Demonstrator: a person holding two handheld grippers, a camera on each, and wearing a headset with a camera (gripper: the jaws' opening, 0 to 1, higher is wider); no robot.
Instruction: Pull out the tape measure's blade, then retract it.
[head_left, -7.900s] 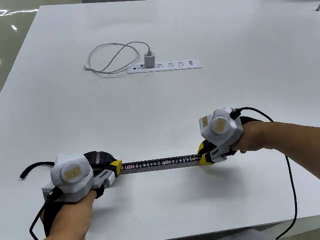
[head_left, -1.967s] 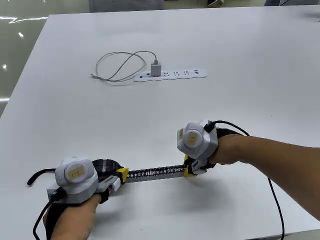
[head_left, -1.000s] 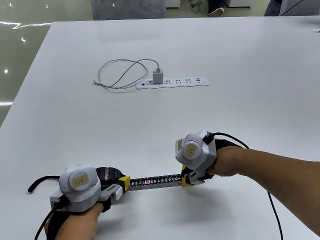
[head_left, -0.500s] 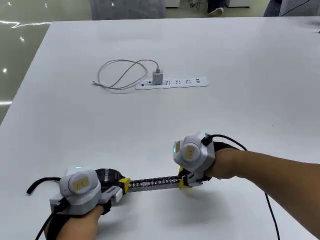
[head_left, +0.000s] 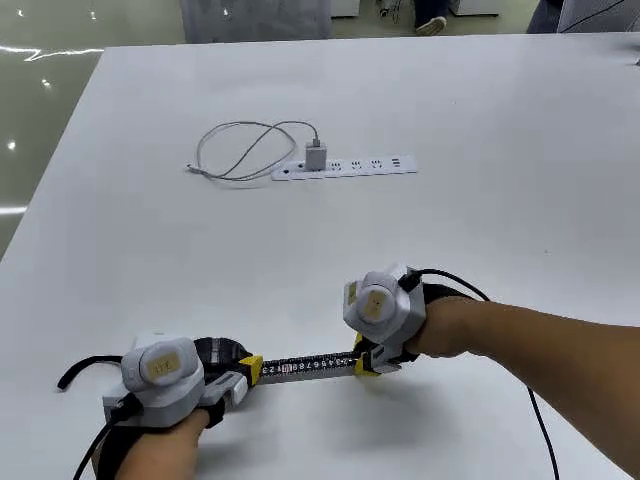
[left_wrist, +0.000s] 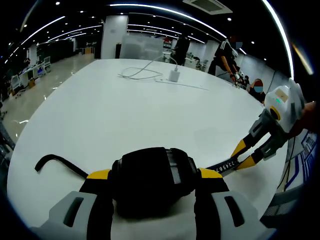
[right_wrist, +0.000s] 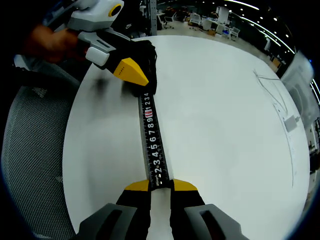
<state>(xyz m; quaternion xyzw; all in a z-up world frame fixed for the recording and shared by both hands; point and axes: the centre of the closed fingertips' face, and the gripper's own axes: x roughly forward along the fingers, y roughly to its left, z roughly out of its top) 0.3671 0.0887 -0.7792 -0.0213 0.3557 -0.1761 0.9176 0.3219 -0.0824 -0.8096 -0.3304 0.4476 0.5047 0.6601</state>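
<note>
Right gripper (right_wrist: 160, 186) is pinching the blade (right_wrist: 152, 140) tip, jaws closed down onto it. Left gripper (left_wrist: 154, 175) is clamping the tape measure case (left_wrist: 150, 162), which is lying on the white table (head_left: 450, 220) near its front edge. Risk: if the right jaws are slipping, the spring is likely snapping the blade back, whipping or kinking it. The case could also be twisting out of the left jaws. Versus earlier frames, the exposed blade is getting shorter and the right gripper is closing in on the case, so retraction looks underway.
</note>
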